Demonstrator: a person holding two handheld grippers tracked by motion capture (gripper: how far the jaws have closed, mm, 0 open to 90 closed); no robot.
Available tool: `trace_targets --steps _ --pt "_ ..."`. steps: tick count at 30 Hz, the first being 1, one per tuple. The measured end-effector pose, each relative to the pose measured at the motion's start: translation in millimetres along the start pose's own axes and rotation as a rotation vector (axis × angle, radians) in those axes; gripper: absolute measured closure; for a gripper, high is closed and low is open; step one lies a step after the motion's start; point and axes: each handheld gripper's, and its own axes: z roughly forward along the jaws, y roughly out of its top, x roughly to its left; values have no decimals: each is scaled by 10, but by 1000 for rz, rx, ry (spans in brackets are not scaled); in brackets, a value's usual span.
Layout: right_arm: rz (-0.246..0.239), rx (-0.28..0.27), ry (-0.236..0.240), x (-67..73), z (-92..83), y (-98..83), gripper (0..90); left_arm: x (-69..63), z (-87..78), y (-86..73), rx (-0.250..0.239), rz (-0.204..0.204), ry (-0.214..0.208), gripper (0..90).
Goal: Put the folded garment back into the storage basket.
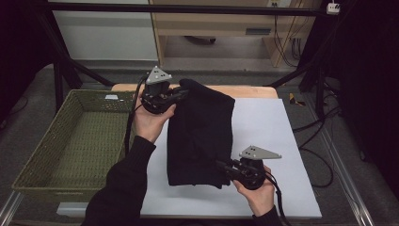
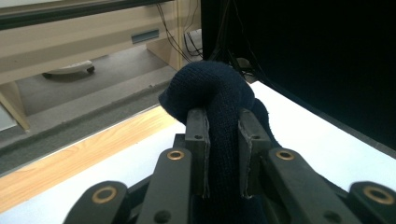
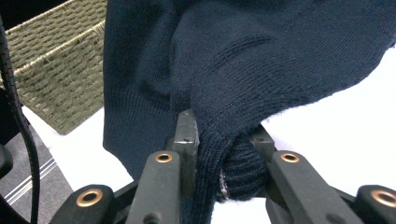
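Observation:
A folded dark navy knit sweater [image 1: 200, 136] lies lengthwise on the white table sheet [image 1: 263, 127]. At its far left corner my left gripper [image 1: 181, 95] is shut on a bunched fold of the knit [image 2: 219, 100], which bulges up above the two pads. My right gripper [image 1: 225, 167] is shut on the sweater's near right corner, where the ribbed hem [image 3: 243, 165] is pinched between its jaws. Both held corners hang lifted a little off the sheet, and the cloth [image 3: 261, 60] drapes away from the right gripper toward the basket.
A green woven basket [image 1: 70, 141] stands at the left of the table, close to the sweater's left edge, with its wall [image 3: 56, 79] beside the hem. A wooden table edge [image 1: 254, 90] runs along the back. Black frame bars and cables stand beyond it.

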Motion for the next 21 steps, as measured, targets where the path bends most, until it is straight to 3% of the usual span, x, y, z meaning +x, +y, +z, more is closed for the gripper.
trace_targets --steps 21 --pt "-31 -44 45 200 77 188 729 165 -315 141 -6 0 49 769"
